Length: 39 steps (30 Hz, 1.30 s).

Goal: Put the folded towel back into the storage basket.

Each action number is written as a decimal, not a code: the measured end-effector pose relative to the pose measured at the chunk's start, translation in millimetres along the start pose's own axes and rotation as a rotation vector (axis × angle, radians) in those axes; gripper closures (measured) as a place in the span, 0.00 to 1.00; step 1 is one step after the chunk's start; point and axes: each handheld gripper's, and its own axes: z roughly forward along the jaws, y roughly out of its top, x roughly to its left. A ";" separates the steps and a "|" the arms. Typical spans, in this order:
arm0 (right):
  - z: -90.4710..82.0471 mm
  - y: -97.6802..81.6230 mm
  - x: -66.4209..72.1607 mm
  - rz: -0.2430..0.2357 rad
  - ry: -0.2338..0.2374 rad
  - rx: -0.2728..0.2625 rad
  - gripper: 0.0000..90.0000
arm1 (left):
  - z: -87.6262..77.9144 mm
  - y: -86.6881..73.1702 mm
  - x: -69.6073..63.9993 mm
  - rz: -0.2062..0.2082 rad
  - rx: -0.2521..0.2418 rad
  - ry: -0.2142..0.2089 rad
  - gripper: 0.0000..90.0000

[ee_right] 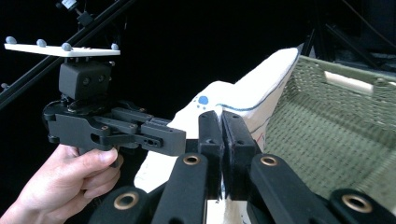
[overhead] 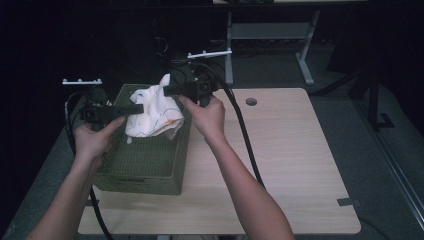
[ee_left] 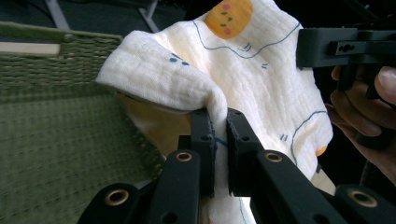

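This looks like a lab or recording studio rather than a home. The surroundings are dark, almost black, with a lit pale wood-grain bench (overhead: 280,150) in the middle of the frame. It stands on grey carpeted floor (overhead: 345,90). At the top centre stands a grey metal frame (overhead: 300,45) of another bench, with cables (overhead: 165,45) hanging in the dark at upper left.

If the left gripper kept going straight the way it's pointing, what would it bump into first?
Probably the right gripper. The left gripper, shut on the cloth, points across the green basket toward it, and the left gripper view shows it just past the cloth. Depth is hard to judge, though.
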 end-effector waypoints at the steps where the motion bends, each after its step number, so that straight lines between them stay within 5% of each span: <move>1: 4.3 0.5 0.4 -0.003 0.000 0.002 0.97 | -2.8 -0.4 3.0 -0.001 -0.003 0.004 0.93; 17: 79.7 -11.2 -2.5 0.028 0.035 0.071 0.97 | -35.8 -18.3 57.1 -0.037 0.025 0.078 0.93; 31: 116.8 -33.0 -17.6 0.062 0.034 0.123 0.97 | -32.1 -28.9 79.5 -0.038 0.086 0.132 0.93; 39: 125.2 -49.3 -35.1 0.096 0.027 0.147 0.97 | -11.9 -37.2 88.2 -0.037 0.137 0.148 0.93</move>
